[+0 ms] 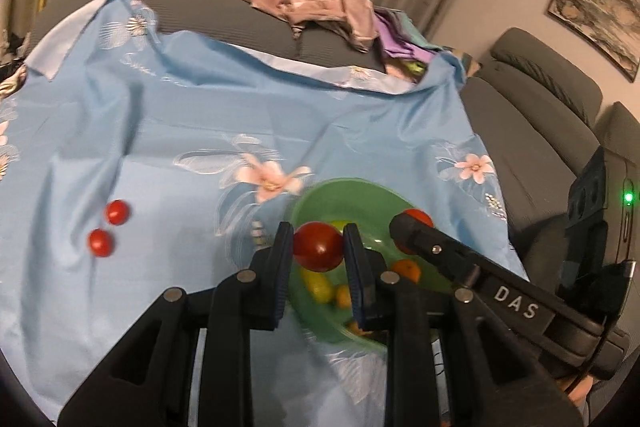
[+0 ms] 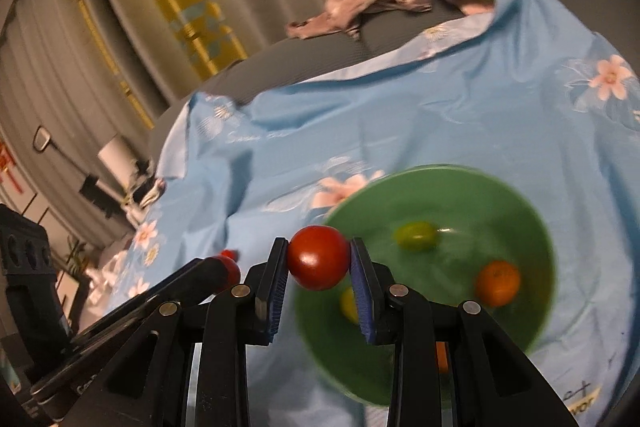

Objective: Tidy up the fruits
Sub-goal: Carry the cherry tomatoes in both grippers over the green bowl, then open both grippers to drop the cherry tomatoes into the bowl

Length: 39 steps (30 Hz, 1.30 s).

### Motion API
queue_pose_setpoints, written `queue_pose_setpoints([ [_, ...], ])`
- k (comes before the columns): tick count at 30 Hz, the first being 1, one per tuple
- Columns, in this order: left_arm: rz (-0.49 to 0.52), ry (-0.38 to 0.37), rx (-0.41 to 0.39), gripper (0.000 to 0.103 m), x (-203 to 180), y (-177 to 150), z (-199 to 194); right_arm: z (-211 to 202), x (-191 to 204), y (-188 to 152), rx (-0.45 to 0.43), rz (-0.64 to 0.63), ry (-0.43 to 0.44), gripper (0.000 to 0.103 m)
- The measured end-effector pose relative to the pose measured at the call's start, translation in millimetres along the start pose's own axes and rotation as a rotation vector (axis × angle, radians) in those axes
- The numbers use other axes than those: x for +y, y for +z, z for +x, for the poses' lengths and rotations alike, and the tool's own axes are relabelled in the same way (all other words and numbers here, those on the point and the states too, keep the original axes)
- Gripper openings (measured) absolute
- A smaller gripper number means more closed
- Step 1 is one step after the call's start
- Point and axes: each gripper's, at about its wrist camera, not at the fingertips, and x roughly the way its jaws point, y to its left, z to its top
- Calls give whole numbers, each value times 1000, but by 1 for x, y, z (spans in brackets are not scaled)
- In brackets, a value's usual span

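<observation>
Both grippers, left gripper [image 1: 318, 247] and right gripper [image 2: 319, 259], have their jaws clamped on a red tomato over the near rim of the green bowl [image 2: 532, 211], so if either lets go early it'll probably bounce off and roll across the blue sheet [image 1: 168, 131].

- Dim indoor light, warm and flat; colours look muted and slightly grainy.
- Strong fisheye bending: the curtains [image 2: 132, 39] curve, and black vignette fills the corners.
- Motion blur smears the green bowl [image 2: 532, 227] rim in the right wrist view; the left view is softer throughout.
- Small glints sit on each held tomato [image 1: 319, 246].
- A green indicator light [image 1: 628, 196] glows at far right.
</observation>
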Motion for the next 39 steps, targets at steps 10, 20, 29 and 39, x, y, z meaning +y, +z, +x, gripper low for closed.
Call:
queue_pose_setpoints([
  [10,40,-41,46,25,-26,-2,27,-7,-47,5,-17,96,-56,32],
  [20,48,-60,78,25,-30,3,46,-1,-65,4,16,130,-86,32],
  [29,56,-37,112,26,-25,-5,59,6,-64,4,35,113,-109,32],
  [39,54,20,129,26,-14,-12,79,16,-65,3,66,67,-195,32],
])
